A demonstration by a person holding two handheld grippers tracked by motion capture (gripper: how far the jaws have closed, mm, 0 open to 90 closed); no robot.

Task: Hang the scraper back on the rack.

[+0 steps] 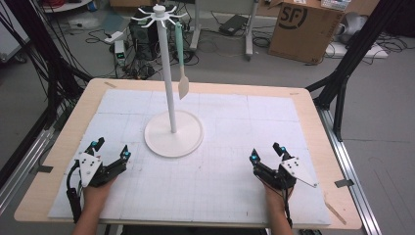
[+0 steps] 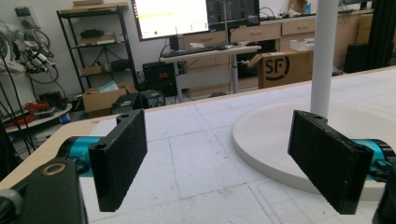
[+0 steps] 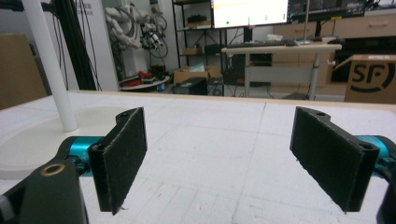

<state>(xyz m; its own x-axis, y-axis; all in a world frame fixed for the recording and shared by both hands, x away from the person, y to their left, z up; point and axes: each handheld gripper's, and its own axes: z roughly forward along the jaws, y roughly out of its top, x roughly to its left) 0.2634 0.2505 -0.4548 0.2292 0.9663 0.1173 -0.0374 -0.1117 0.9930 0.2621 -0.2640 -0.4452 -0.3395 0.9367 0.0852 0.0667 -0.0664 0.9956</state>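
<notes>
A white stand with a round base [image 1: 173, 133] and a tall pole [image 1: 167, 73] rises at the middle of the table; its top carries a ring of hooks [image 1: 159, 15]. From one hook hangs a spatula [image 1: 182, 73] with a pale green handle and a beige blade. My left gripper [image 1: 111, 150] rests open near the front left, a little left of the base. My right gripper [image 1: 265, 151] rests open near the front right. The left gripper view has the base [image 2: 275, 135] and pole [image 2: 323, 56] just beyond its wide-apart jaws. The pole [image 3: 49, 65] stands far left in the right gripper view.
A white gridded mat [image 1: 220, 147] covers most of the wooden table [image 1: 313, 112]. A cardboard box [image 1: 303, 29] and cables lie on the floor beyond the far edge. Black frame struts [image 1: 352, 54] stand at the right.
</notes>
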